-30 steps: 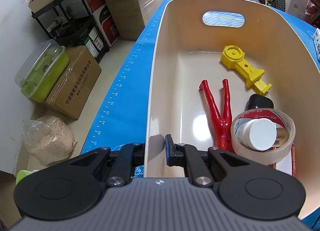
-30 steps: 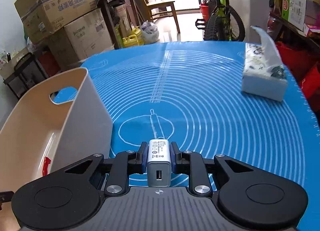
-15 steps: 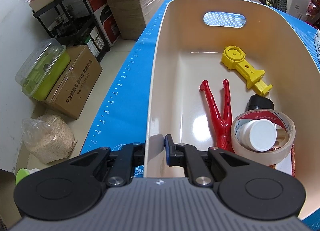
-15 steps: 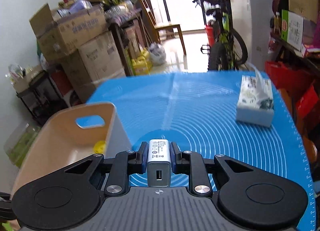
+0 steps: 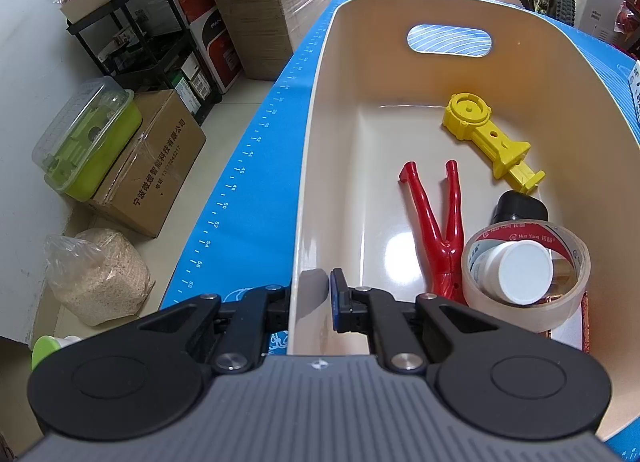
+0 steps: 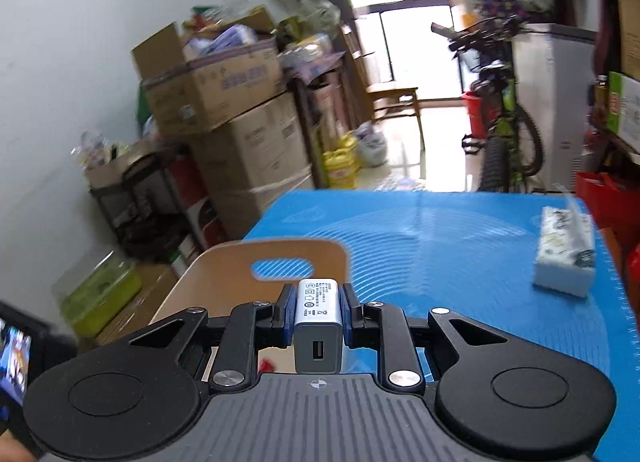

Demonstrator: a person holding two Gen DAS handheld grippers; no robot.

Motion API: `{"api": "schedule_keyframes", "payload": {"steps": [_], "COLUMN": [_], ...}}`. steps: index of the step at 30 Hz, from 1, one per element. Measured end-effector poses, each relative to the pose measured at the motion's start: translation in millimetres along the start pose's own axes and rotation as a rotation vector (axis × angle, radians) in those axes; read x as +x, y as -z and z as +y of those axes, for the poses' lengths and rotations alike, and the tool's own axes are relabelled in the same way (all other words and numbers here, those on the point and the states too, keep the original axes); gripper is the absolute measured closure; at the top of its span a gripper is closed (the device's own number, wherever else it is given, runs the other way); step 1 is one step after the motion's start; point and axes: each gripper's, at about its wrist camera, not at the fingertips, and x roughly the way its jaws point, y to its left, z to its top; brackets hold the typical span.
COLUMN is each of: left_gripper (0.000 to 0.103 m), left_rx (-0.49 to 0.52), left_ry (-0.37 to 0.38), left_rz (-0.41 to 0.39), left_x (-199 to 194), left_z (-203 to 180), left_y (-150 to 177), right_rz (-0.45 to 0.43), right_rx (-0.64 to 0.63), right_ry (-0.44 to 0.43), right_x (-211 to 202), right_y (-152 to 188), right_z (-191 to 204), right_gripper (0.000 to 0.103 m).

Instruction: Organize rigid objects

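Cream plastic bin (image 5: 520, 74) pinched at its near rim by the left gripper (image 5: 310, 298)

Right gripper (image 6: 318, 316) clamps a grey USB charger (image 6: 319, 326) above the bin's near end; inside lie a red tool (image 5: 438, 222), a yellow part (image 5: 488, 138) and a tape roll (image 5: 524, 274) along the right wall, on the blue mat (image 6: 460, 246).

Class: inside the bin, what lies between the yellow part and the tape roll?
A black cap, touching the tape roll below the yellow part, in the left wrist view.

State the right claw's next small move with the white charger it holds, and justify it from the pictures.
Probably carry the charger over the beige bin and lower it: the right claw grips it above the bin's rim, whose wall the left claw clamps.
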Motion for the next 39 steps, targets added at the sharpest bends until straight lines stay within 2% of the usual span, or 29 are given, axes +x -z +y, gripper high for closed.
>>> {"api": "schedule_keyframes", "payload": {"steps": [12,16,21,22,23,24,30,38,39], "left_gripper": [0.089,0.089,0.089,0.089,0.089,0.089,0.089,0.085,0.077], "left_rx": [0.0,-0.001,-0.003,-0.004,-0.006,-0.01,-0.023,-0.009,-0.017], "left_ry": [-0.001,0.001,0.003,0.002,0.003,0.004,0.007,-0.022,-0.009], "left_rz": [0.004,0.004,0.005,0.006,0.006,0.007,-0.003,-0.072,-0.086], "left_x": [0,0,1,1,1,2,-1,-19,-24], "left_z": [1,1,3,3,3,3,5,4,5], "left_y": [1,1,2,2,2,3,2,2,2], "right_rz": [0.155,0.23,0.239,0.24,0.24,0.246,0.207,0.16,0.156], "right_rx": [-0.143,-0.167,-0.169,-0.162,-0.156,-0.156,-0.177,-0.108,-0.097], "right_ry": [-0.025,-0.023,-0.006,-0.007,-0.005,-0.008,-0.004,0.024,0.028], "right_x": [43,57,59,58,57,57,42,15,12], "right_y": [45,57,58,58,58,57,48,36,35], "right_z": [57,61,58,57,55,54,56,42,40], "right_gripper": [0.071,0.071,0.071,0.069,0.058,0.051,0.031,0.019,0.016]}}
